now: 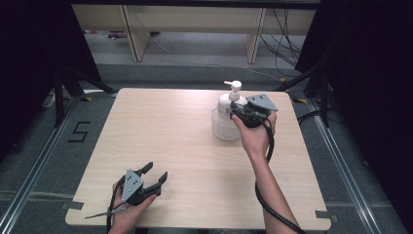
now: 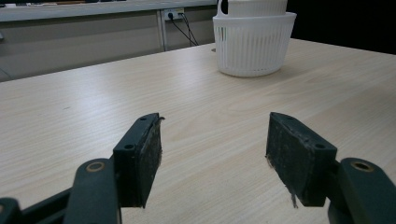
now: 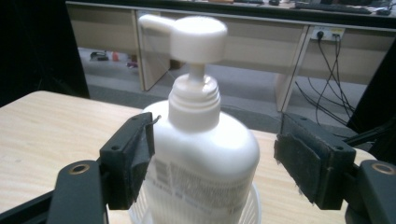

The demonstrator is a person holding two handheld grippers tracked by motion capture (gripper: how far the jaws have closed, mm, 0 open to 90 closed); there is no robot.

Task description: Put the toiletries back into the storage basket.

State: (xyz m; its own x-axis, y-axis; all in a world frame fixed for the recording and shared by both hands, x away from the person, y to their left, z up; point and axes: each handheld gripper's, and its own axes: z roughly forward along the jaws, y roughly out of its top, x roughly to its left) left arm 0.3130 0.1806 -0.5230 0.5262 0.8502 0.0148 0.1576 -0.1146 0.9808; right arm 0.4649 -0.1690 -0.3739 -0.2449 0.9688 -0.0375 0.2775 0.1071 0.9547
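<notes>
Lower left of the high view: left gripper low over the pale wooden table, jaws spread wide, nothing between them. Best kept still there, out of the way.

Right of the middle, toward the top: tall white plastic pump bottle standing upright inside a round white slotted plastic basket. Right beside it, right gripper, reaching in from the right.

In the right gripper view, jaws open wide on both sides of the white plastic pump bottle and not squeezing. Left pad very close to the bottle wall, maybe just touching; right pad clearly apart.

Probably a grab or a let-go of the bottle. Either way, go slow and straight. For a grab, center the bottle first, then close on the wide body, not the thin neck under the pump head. For a let-go, pull straight back with jaws wide, so no pad drags the bottle over.

Hard to see:
- In the left gripper view, top of the bottle cut off at the upper edge, above the white slotted plastic basket.
- Bottom of the bottle hidden inside the basket.
- Label print too blurry to read.
- Left pad touching or not — cannot tell for sure.
</notes>
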